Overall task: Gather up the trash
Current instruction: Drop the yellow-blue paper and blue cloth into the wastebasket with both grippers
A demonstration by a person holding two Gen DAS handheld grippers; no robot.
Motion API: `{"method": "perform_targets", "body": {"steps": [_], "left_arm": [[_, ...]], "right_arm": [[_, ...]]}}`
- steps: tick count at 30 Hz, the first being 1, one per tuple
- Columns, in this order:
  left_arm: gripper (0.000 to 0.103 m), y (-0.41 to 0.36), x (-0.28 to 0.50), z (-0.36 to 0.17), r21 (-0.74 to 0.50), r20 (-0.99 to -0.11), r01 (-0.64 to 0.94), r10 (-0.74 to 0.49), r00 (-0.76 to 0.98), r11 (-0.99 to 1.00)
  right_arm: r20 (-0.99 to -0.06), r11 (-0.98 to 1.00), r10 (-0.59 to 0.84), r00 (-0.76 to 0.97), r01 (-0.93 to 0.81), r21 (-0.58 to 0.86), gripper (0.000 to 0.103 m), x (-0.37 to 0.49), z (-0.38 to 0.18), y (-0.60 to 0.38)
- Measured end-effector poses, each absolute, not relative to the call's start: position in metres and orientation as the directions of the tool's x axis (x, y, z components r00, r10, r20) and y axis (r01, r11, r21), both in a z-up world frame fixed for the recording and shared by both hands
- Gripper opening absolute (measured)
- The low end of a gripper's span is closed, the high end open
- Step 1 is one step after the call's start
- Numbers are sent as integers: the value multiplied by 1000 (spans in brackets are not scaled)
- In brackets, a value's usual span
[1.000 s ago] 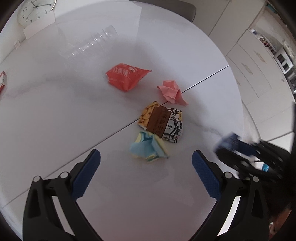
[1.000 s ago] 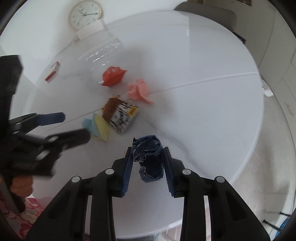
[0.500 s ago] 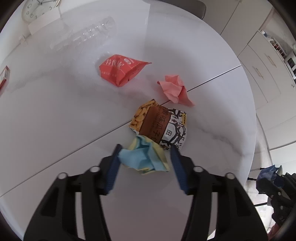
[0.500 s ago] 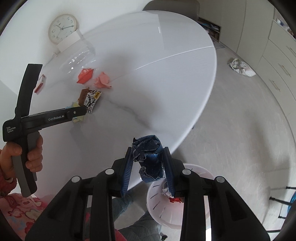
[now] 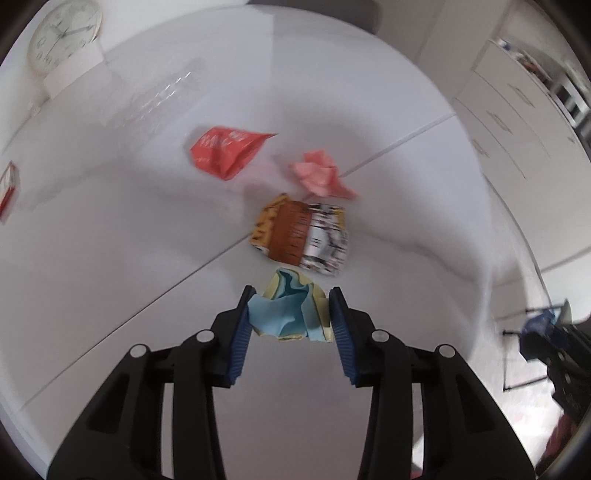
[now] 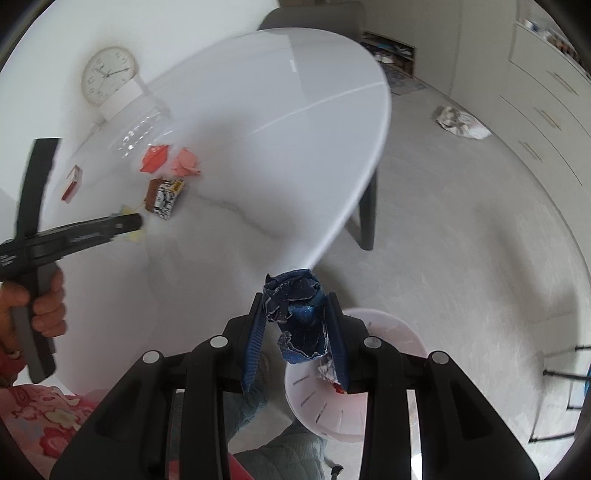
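A crumpled light-blue and yellow paper [image 5: 284, 317] lies on the white round table [image 5: 110, 258]. My left gripper [image 5: 291, 295] is closing on it, and both blue pads touch its sides. Beyond it lie a brown and white snack wrapper [image 5: 303, 236], a pink paper wad [image 5: 319, 177] and a red packet [image 5: 225, 151]. My right gripper [image 6: 295, 301] is shut on a dark blue crumpled wrapper [image 6: 299, 317]. It hangs off the table's edge, above a white bin [image 6: 388, 332] with some trash inside.
A clear plastic bottle [image 5: 155, 99] lies at the table's far side near a wall clock [image 5: 62, 33]. A small red box [image 5: 9, 188] sits at the left edge. A crumpled paper [image 6: 461, 123] lies on the floor by white cabinets [image 6: 546, 110]. A hand [image 6: 44, 306] holds the left gripper.
The left gripper went from wide open to closed around the blue and yellow paper. The right gripper carried the dark blue wrapper off the table to above the bin.
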State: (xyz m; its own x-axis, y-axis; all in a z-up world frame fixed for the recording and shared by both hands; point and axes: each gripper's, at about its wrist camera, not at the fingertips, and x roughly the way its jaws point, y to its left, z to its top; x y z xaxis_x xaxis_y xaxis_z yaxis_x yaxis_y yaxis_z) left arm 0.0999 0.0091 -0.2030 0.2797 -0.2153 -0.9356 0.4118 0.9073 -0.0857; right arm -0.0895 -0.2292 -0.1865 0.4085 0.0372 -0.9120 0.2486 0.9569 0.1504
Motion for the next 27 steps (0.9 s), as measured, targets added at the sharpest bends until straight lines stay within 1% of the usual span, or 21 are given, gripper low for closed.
{"method": "perform_targets", "body": {"steps": [5, 8, 11, 17, 18, 19, 21, 22, 24, 26, 27], "left_arm": [[40, -4, 72, -178, -110, -923, 521, -281, 262, 846], [41, -22, 51, -169, -129, -918, 592, -321, 232, 795], [41, -39, 32, -170, -142, -919, 664, -347, 188, 735], [41, -69, -9, -176, -113, -926, 783, -350, 140, 612], [41, -73, -14, -177, -103, -929, 793, -343, 139, 601], [41, -77, -18, -178, -95, -932, 801, -335, 136, 591], [41, -85, -28, -181, -86, -938, 818, -323, 126, 568], [41, -89, -32, -183, -83, -940, 826, -319, 121, 558], [41, -95, -40, -185, -79, -944, 839, -311, 111, 539], [41, -101, -46, -188, -80, -947, 849, -305, 99, 523], [41, -105, -49, -190, -85, -949, 853, -302, 88, 515]], "right_arm": [[-923, 931, 9, 384, 334, 148, 33, -121, -198, -238], [-935, 913, 4, 356, 380, 148, 34, -138, -214, -240], [-949, 891, 11, 315, 427, 152, 34, -153, -240, -245], [-972, 865, 12, 234, 486, 127, 35, -172, -295, -252], [-974, 863, 11, 226, 490, 123, 42, -173, -300, -253], [-975, 860, 12, 220, 496, 122, 46, -175, -304, -254], [-976, 849, 13, 219, 513, 126, 63, -181, -310, -257], [-976, 842, -1, 216, 527, 116, 68, -185, -311, -258], [-976, 831, -30, 213, 549, 95, 84, -191, -309, -262], [-976, 818, -62, 211, 571, 72, 91, -200, -305, -266], [-975, 810, -73, 209, 583, 64, 93, -206, -303, -269]]}}
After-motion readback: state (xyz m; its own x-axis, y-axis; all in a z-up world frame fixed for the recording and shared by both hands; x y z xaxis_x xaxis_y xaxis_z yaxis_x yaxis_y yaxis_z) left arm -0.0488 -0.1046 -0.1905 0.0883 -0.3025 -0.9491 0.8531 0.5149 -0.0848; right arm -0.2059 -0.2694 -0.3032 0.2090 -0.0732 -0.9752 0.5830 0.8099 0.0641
